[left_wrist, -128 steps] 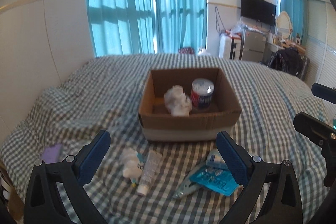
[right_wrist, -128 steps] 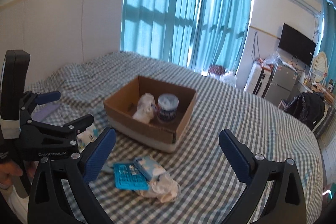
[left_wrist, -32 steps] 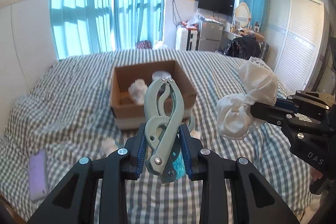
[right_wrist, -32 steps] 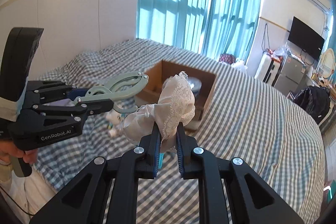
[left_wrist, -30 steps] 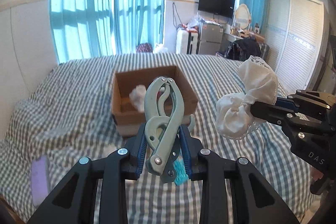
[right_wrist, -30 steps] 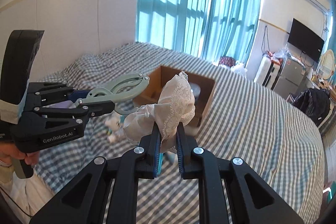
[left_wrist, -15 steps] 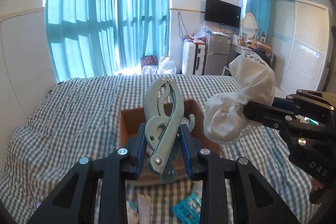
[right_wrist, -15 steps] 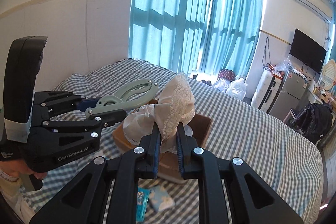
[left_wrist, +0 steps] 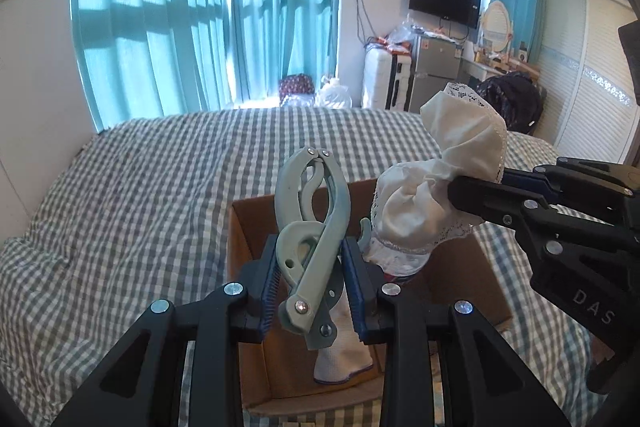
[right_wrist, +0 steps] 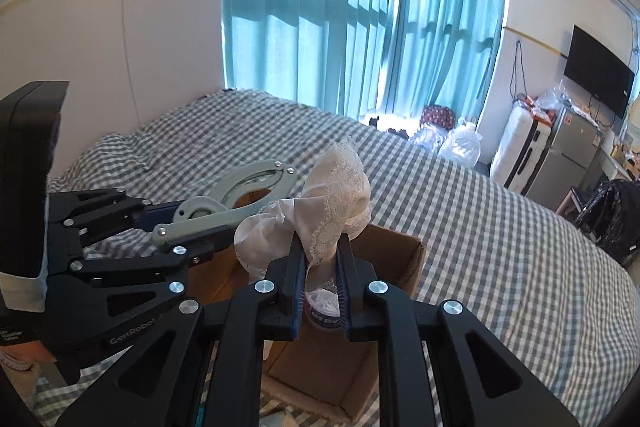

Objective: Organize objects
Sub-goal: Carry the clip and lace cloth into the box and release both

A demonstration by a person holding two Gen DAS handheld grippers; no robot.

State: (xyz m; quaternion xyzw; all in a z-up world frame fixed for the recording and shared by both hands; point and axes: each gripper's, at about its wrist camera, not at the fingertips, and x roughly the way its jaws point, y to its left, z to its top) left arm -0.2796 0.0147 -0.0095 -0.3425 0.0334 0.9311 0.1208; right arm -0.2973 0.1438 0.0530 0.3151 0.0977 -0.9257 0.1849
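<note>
Both hand-held grippers carry things above the box.

The left hand-held gripper (left_wrist: 308,281) is clenched on the green pliers (left_wrist: 310,223), which stick up and away from it. The right hand-held gripper (right_wrist: 322,277) is clamped on a white lace cloth (right_wrist: 338,195), just to the right of the pliers. Under both is the open cardboard box (left_wrist: 476,279), with a jar (right_wrist: 324,307) and a white thing (left_wrist: 340,355) inside, on the checked bed (left_wrist: 140,187).

Grey-green plier-like tool (left_wrist: 310,243) clamped upright, white lace cloth (left_wrist: 444,199) bunched at its 3 o'clock, open cardboard box (left_wrist: 250,311) beneath both
</note>
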